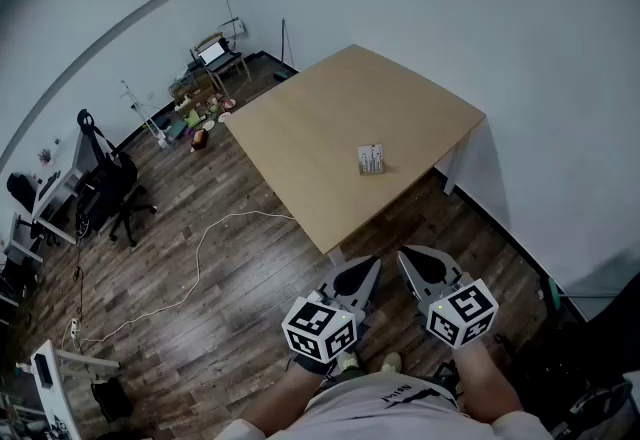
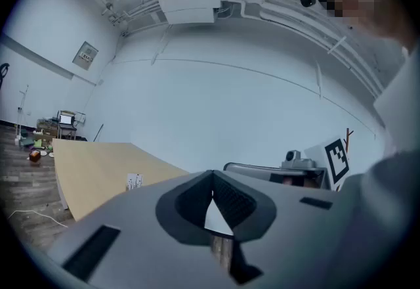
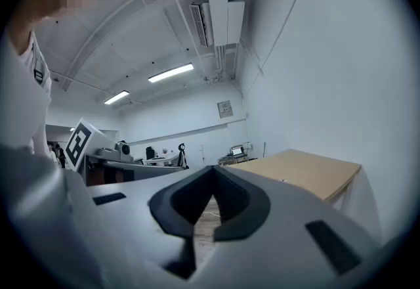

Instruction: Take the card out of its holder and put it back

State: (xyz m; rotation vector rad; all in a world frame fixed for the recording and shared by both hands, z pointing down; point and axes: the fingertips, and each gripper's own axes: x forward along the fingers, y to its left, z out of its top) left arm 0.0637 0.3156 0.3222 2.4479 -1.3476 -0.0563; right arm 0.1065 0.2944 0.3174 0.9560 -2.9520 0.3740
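Observation:
A small white card in its holder (image 1: 371, 160) stands on the light wooden table (image 1: 330, 138), toward its right half; it shows as a small white piece (image 2: 134, 181) in the left gripper view. Both grippers are held low in front of the person, short of the table's near corner. My left gripper (image 1: 371, 265) is shut with nothing between its jaws, tips meeting (image 2: 212, 175). My right gripper (image 1: 406, 255) is likewise shut and empty (image 3: 211, 170).
White walls (image 1: 450, 18) run close behind the table's far and right sides. Wood floor (image 1: 220, 278) with a white cable (image 1: 200, 258) lies to the left. Office chairs (image 1: 110, 193), a small desk with a laptop (image 1: 215, 56) and clutter stand at the left.

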